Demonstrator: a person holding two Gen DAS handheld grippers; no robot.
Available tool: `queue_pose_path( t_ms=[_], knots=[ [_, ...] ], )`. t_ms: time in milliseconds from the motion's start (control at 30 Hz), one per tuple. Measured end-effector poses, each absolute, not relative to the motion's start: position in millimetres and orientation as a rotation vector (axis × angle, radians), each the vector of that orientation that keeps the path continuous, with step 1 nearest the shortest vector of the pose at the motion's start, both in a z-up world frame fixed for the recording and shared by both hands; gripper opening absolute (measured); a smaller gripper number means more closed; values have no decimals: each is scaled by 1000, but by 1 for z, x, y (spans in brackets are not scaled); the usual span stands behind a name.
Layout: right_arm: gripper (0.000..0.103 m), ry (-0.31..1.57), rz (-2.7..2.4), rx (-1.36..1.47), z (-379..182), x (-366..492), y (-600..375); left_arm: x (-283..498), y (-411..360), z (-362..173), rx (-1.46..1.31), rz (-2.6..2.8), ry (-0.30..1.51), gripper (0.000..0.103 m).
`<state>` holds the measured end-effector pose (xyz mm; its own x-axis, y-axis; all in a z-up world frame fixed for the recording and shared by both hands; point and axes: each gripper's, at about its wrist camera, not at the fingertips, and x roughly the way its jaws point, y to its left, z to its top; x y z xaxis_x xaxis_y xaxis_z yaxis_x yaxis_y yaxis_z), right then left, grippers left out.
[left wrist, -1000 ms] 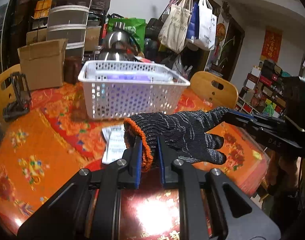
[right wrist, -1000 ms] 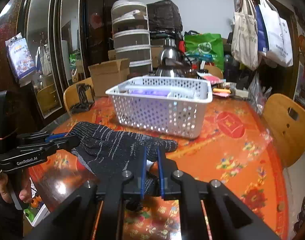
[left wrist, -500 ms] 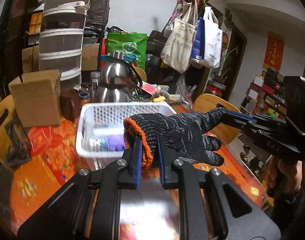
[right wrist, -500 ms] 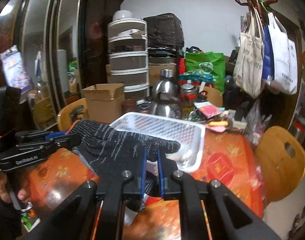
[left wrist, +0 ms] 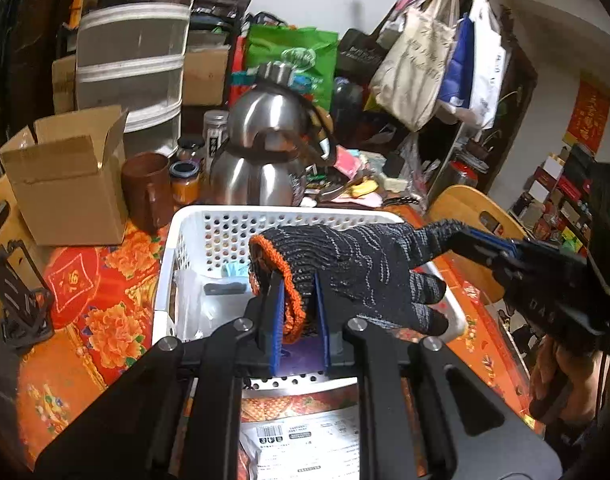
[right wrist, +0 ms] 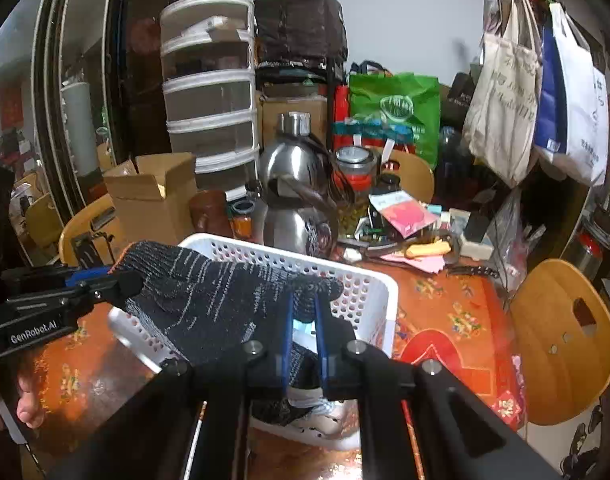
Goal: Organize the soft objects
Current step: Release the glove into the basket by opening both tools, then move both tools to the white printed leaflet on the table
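Orange floral tablecloth (left wrist: 105,320) (cluttered room) under white basket (left wrist: 193,224).

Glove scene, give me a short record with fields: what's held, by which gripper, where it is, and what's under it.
held: black knit glove with orange cuff
left gripper: shut on the cuff
right gripper: shut on a fingertip
position: stretched between both grippers, above the basket
below: white perforated basket on the orange floral tablecloth
behind basket: steel kettle, cardboard box
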<state>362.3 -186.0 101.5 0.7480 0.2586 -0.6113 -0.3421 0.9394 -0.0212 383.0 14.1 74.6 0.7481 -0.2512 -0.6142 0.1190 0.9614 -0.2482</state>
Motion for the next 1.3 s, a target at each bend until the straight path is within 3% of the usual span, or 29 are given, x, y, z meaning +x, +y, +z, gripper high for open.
queue_pose_path(
  t_ms=[167, 233, 267, 333, 367, 400, 467, 1033, 1300],
  knots=[
    [9, 666, 326, -136, 83, 373, -181, 397, 18, 53, -190, -165, 723, 13],
    [10, 681, 322, -159, 77, 376, -178, 403, 21, 44, -189, -143, 753, 20],
    [16, 689, 322, -162, 74, 375, -178, 406, 24, 38, -191, -128, 765, 27],
    [41, 706, 316, -162, 68, 377, -180, 405, 30, 31, -190, -106, 759, 46],
    [64, 710, 312, -153, 65, 376, -183, 403, 32, 29, -177, -92, 749, 65],
    [77, 708, 304, -144, 64, 375, -186, 401, 34, 27, -162, -77, 737, 79],
    [82, 698, 277, -135, 60, 372, -193, 394, 36, 24, -138, -76, 711, 82],
    [83, 672, 229, -15, 30, 302, -240, 307, 39, 7, -67, -59, 699, 84],
    [83, 789, 314, 80, -24, 233, -248, 246, 39, -66, -94, -106, 810, 86]
  ],
)
